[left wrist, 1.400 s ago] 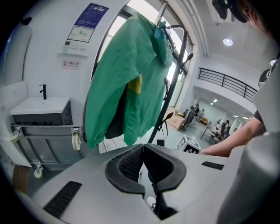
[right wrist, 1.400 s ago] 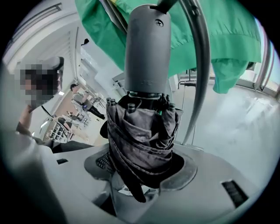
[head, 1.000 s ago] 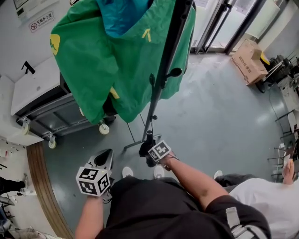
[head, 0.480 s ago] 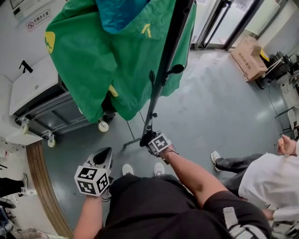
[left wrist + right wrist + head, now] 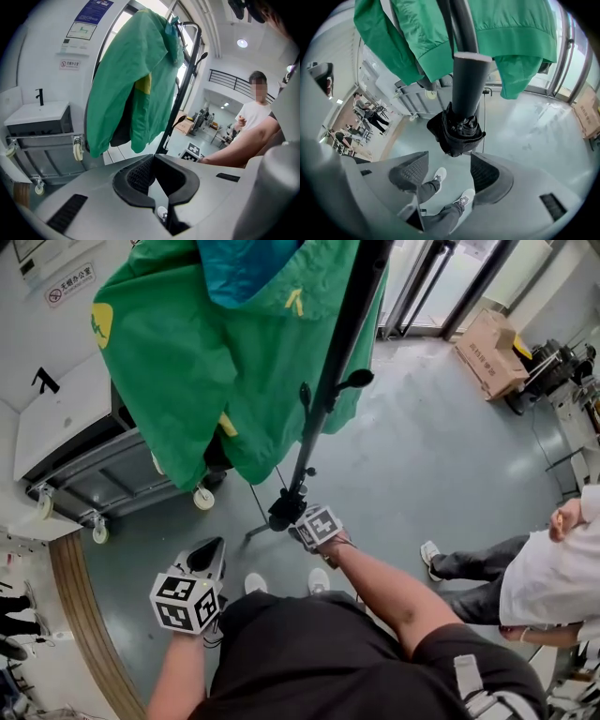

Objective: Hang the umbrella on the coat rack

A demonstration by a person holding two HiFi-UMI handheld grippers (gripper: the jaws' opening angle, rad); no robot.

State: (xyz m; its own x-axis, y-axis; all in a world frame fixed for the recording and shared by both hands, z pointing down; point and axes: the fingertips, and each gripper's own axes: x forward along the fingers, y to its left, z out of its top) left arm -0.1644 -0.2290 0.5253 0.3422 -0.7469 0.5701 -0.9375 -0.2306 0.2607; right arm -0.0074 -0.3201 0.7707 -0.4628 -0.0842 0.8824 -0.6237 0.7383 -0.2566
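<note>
A black folded umbrella stands upright against the black coat rack pole, its bunched fabric end lowest. My right gripper is open just below that fabric end, with its jaws well apart and nothing between them. I cannot see what bears the umbrella's top. A green jacket drapes from the rack's top. My left gripper is shut and empty, held low to the left of the rack.
A grey cart on casters with a sink top stands left of the rack. A cardboard box lies near the glass doors at the back right. A person in a white shirt stands close on the right.
My right gripper has moved up and left, closer to the pole, and the umbrella's dark end shifted with it. The person on the right has stepped and stood up. The left gripper has not moved.
</note>
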